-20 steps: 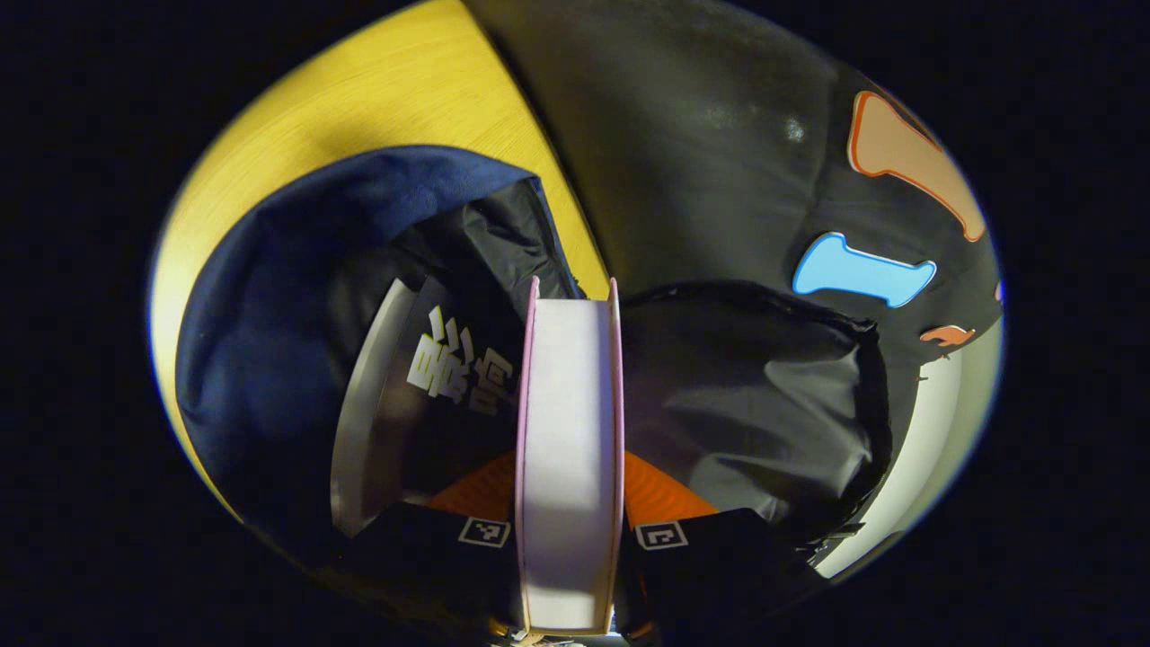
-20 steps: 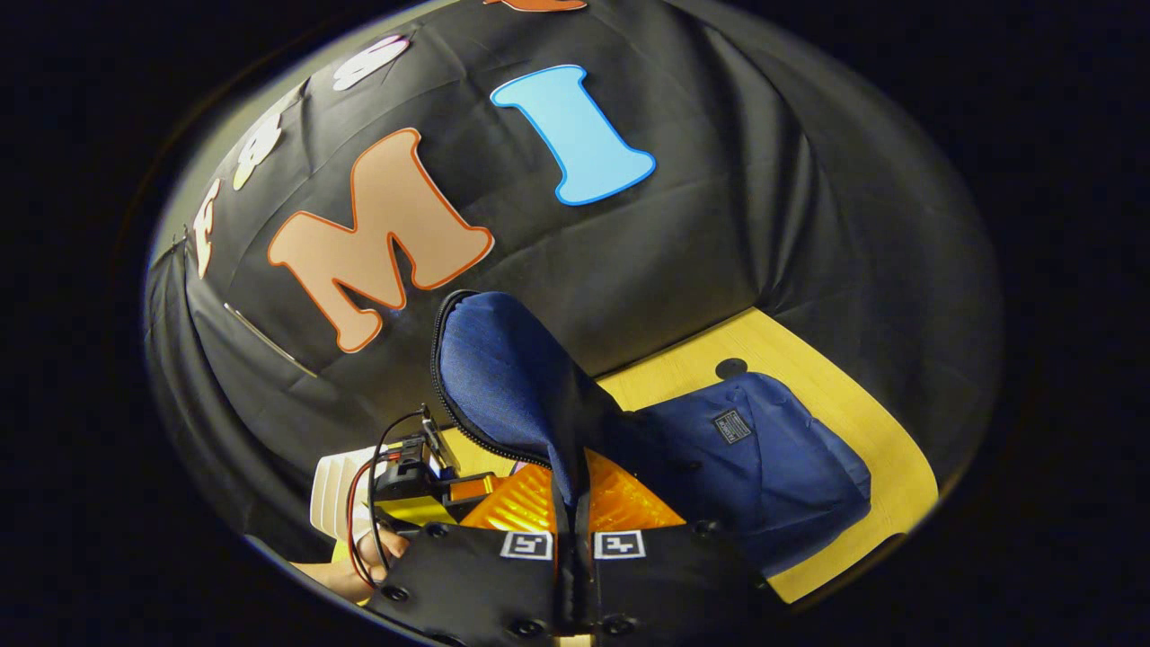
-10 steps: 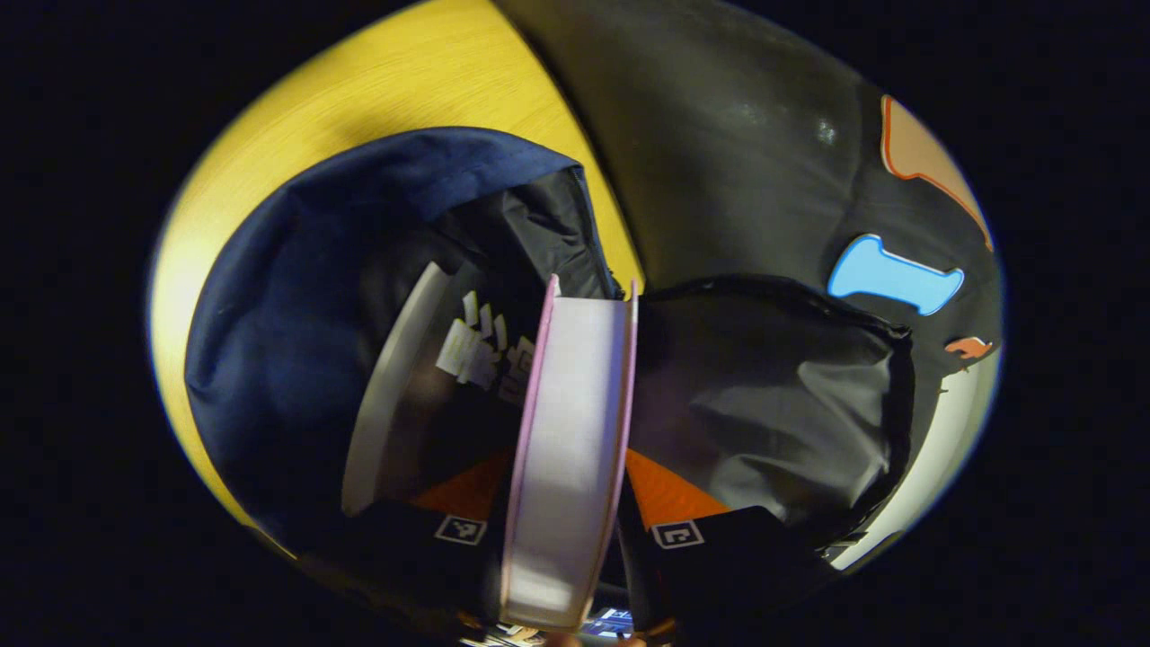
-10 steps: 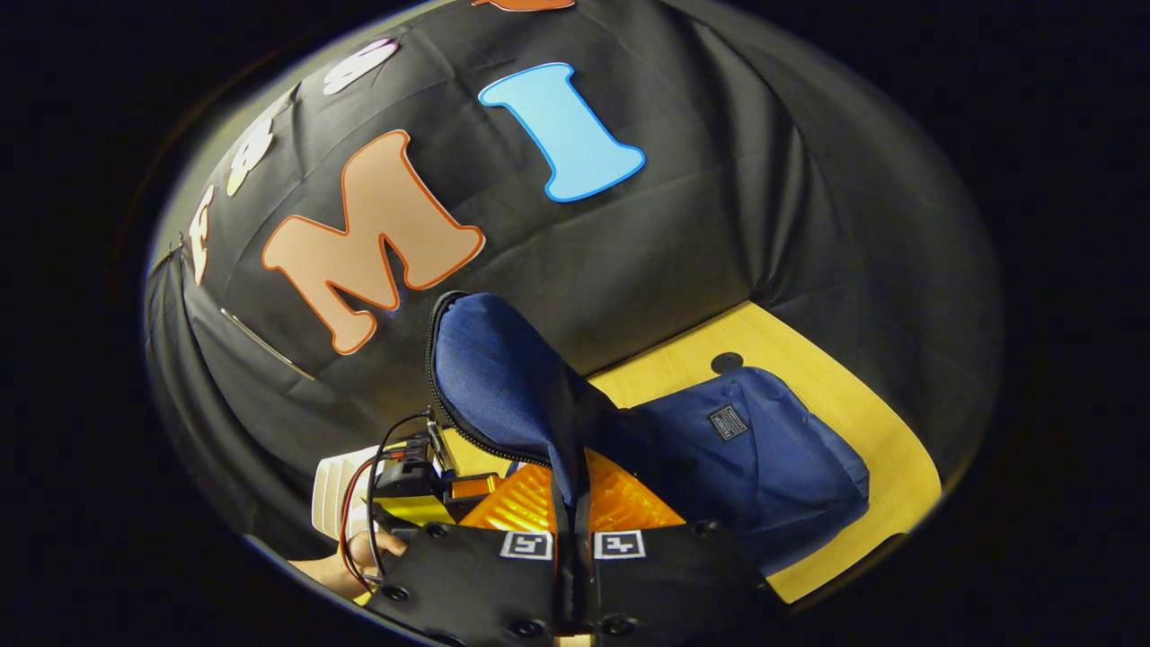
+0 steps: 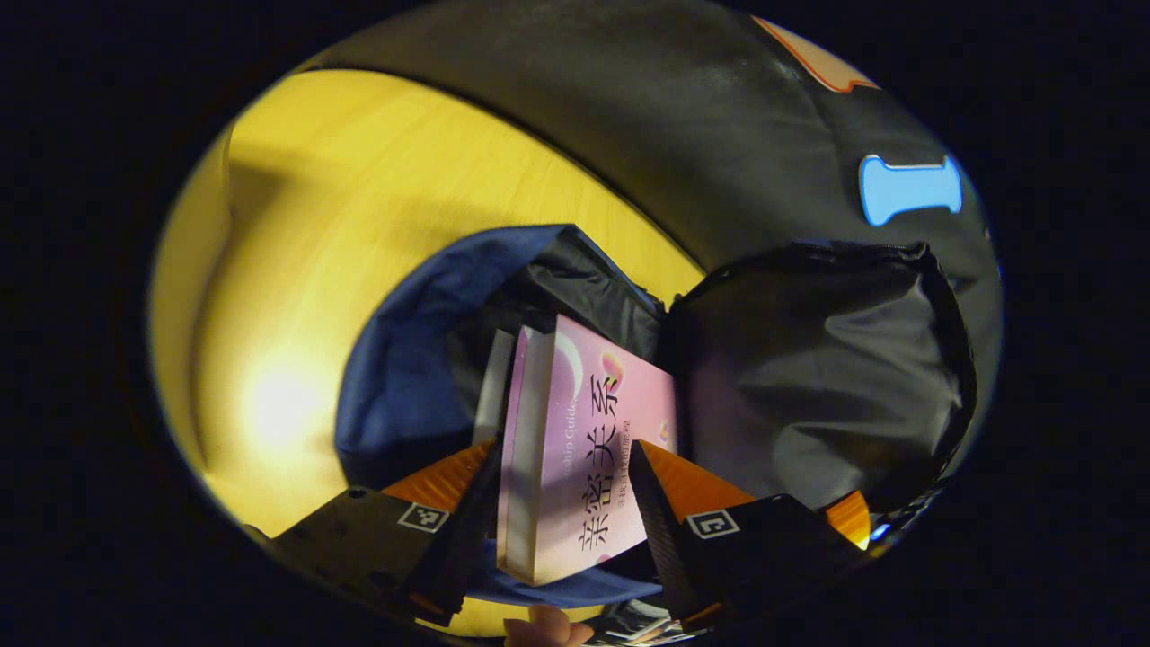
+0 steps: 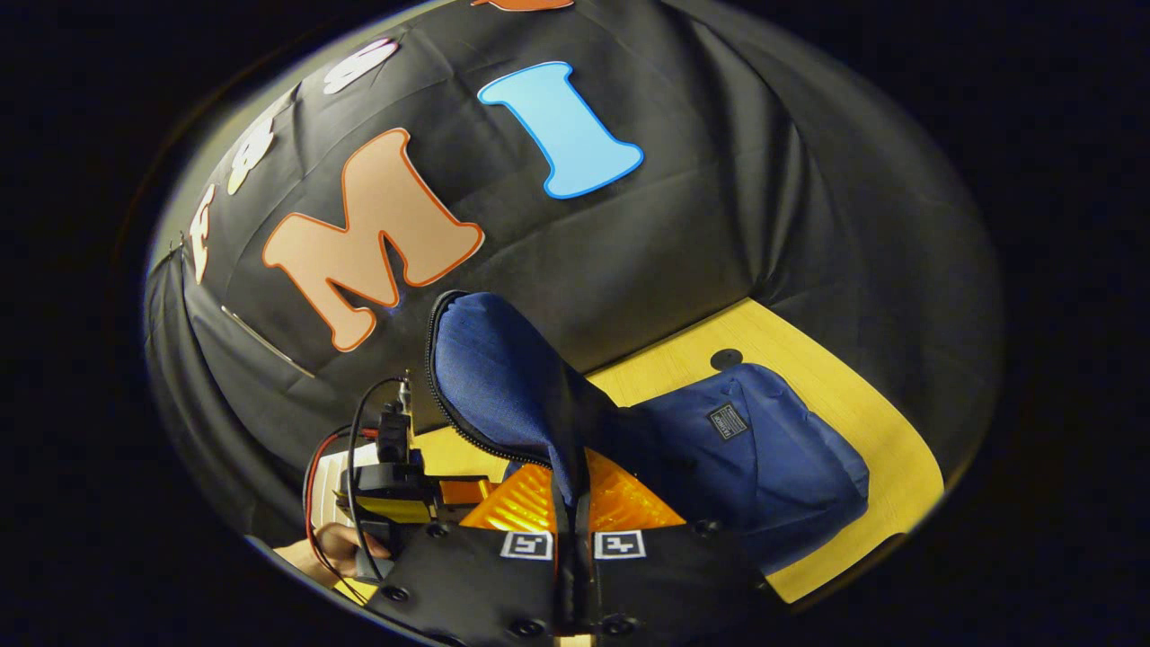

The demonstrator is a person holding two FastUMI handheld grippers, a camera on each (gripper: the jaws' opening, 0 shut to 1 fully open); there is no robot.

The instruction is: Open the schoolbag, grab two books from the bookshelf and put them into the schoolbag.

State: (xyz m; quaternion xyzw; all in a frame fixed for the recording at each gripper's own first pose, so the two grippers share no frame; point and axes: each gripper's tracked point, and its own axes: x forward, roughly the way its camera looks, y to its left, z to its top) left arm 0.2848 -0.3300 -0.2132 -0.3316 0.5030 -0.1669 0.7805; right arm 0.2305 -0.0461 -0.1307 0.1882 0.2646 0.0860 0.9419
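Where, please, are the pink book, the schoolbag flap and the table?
pink book (image 5: 584, 458), left gripper view, front cover.
schoolbag flap (image 6: 499, 377), right gripper view, blue outer face.
table (image 5: 323, 270), left gripper view, bare top.

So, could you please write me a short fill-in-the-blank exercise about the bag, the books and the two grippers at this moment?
1. The pink book stands in the open mouth of the ____ schoolbag.
2. The right gripper is shut on the schoolbag's raised ____.
3. The left gripper has its fingers ____, one on each side of the pink book.
4. The schoolbag lies on a ____ wooden table.

Missing words: blue; flap; open; yellow
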